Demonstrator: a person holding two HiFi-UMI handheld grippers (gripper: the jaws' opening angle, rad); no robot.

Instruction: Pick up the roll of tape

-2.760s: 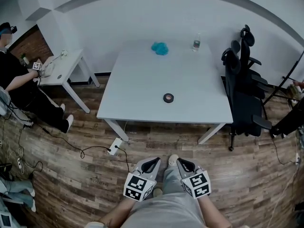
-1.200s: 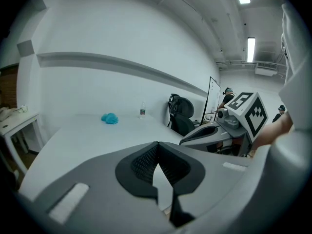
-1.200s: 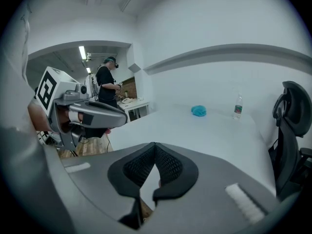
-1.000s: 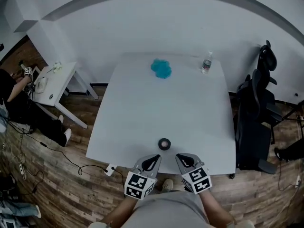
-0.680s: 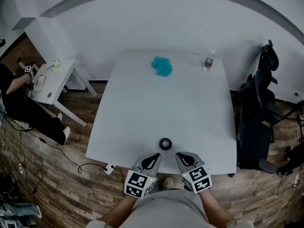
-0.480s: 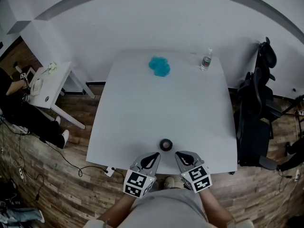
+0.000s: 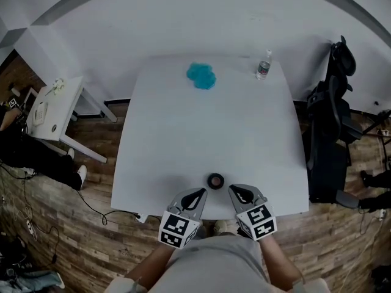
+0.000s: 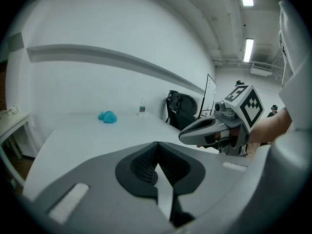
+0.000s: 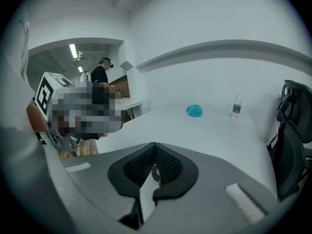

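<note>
The roll of tape [image 7: 215, 180], a small black ring, lies flat near the front edge of the white table [image 7: 177, 133]. My left gripper [image 7: 201, 191] is just short of it on the left, over the table's near edge, jaws shut and empty. My right gripper [image 7: 236, 188] is just to the tape's right, also shut with nothing held. In the right gripper view the tape [image 9: 155, 172] peeks through the gap below the closed jaws of the right gripper [image 9: 154, 145]. The left gripper view shows the left gripper [image 8: 157, 145] shut, and no tape.
A blue cloth [image 7: 201, 75] and a water bottle [image 7: 263, 65] sit at the table's far end. A black office chair [image 7: 330, 121] stands by the right side. A small white side table [image 7: 52, 105] and a seated person [image 7: 24, 157] are at the left.
Both grippers have come forward over the table's near edge, closer to the tape on either side of it. Their jaws stay shut. The tape has not moved.
</note>
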